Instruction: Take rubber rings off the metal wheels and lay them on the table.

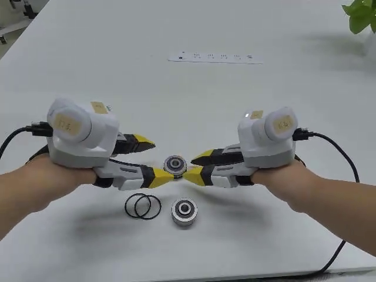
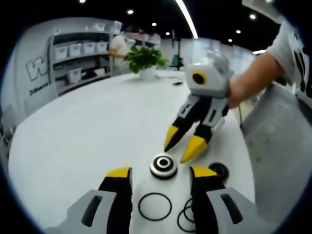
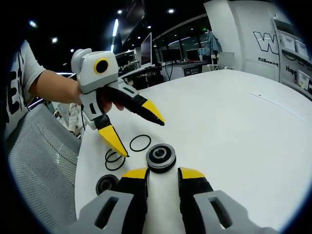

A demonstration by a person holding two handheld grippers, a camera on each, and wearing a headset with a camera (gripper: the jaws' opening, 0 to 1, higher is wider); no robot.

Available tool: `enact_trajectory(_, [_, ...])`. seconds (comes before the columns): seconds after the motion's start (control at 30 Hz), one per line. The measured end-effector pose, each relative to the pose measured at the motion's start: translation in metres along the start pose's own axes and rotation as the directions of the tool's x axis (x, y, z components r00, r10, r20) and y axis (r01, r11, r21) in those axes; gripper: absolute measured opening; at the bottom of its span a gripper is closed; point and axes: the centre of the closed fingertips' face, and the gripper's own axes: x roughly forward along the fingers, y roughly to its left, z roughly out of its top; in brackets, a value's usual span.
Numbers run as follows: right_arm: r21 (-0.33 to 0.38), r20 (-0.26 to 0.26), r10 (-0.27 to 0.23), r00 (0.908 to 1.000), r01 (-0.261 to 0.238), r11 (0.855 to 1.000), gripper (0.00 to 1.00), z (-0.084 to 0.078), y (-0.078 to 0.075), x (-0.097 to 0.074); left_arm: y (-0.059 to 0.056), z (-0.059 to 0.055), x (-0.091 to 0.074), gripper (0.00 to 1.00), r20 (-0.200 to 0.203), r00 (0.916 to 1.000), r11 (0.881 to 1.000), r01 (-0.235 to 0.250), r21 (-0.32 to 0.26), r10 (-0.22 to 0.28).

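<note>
Bright overhead light, fisheye-warped edges

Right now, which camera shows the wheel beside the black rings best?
The head view: the wheel sits whole and sharp beside the rings. In the left gripper view a jaw partly hides it; in the right gripper view it is dark and low.

Your left gripper [image 2: 161,172] holds its jaws apart before a metal wheel [image 2: 163,165], a rubber ring [image 2: 155,206] showing between them, while your right gripper [image 2: 177,152] points spread tips at the wheel's far side.
</note>
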Motion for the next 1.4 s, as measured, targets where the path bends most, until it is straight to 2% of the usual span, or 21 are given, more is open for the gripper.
enact_trajectory(0.5, [0.007, 0.014, -0.010, 0.9999, 0.010, 1.000, 0.15, 0.000, 0.000, 0.007, -0.006, -0.002, 0.016, 0.28, -0.012, 0.9999, 1.000, 0.012, 0.000, -0.012])
enact_trajectory(0.77, [0.004, 0.020, -0.016, 0.9997, 0.016, 1.000, 0.14, 0.000, -0.001, 0.006, -0.009, -0.002, 0.019, 0.18, -0.018, 0.9998, 0.999, 0.003, 0.042, -0.002])
enact_trajectory(0.93, [0.001, 0.017, -0.018, 0.9997, 0.018, 1.000, 0.11, 0.000, -0.001, 0.006, -0.004, -0.002, 0.019, 0.14, -0.021, 0.9996, 1.000, -0.019, 0.004, 0.019])
enact_trajectory(1.1, [0.014, 0.018, -0.026, 0.9995, 0.025, 1.000, 0.07, -0.001, 0.000, 0.006, -0.003, -0.002, 0.019, 0.14, -0.021, 0.9992, 0.999, -0.033, 0.002, 0.033])
enact_trajectory(1.17, [0.040, 0.022, -0.036, 0.9991, 0.035, 0.999, 0.00, -0.003, -0.003, 0.005, -0.002, -0.002, 0.018, 0.14, -0.019, 0.9992, 0.999, -0.036, 0.000, 0.036])
enact_trajectory(1.2, [0.079, 0.031, -0.026, 0.9992, 0.023, 0.997, 0.00, -0.003, -0.001, 0.005, -0.002, -0.002, 0.018, 0.14, -0.019, 0.9991, 0.999, -0.037, 0.004, 0.037])
enact_trajectory(1.3, [0.097, 0.038, -0.029, 0.9988, 0.026, 0.995, 0.00, -0.003, -0.003, 0.004, -0.001, -0.003, 0.019, 0.13, -0.030, 0.9986, 0.999, -0.043, 0.026, 0.044])
enact_trajectory(1.37, [0.157, 0.068, -0.031, 0.9972, 0.020, 0.987, 0.00, 0.000, -0.004, 0.003, -0.001, -0.003, 0.020, 0.13, -0.039, 0.9979, 0.998, -0.050, 0.043, 0.051])
enact_trajectory(1.4, [0.165, 0.064, -0.035, 0.9973, 0.023, 0.986, 0.00, -0.001, -0.006, 0.002, 0.000, -0.002, 0.020, 0.13, -0.043, 0.9976, 0.997, -0.053, 0.049, 0.055])
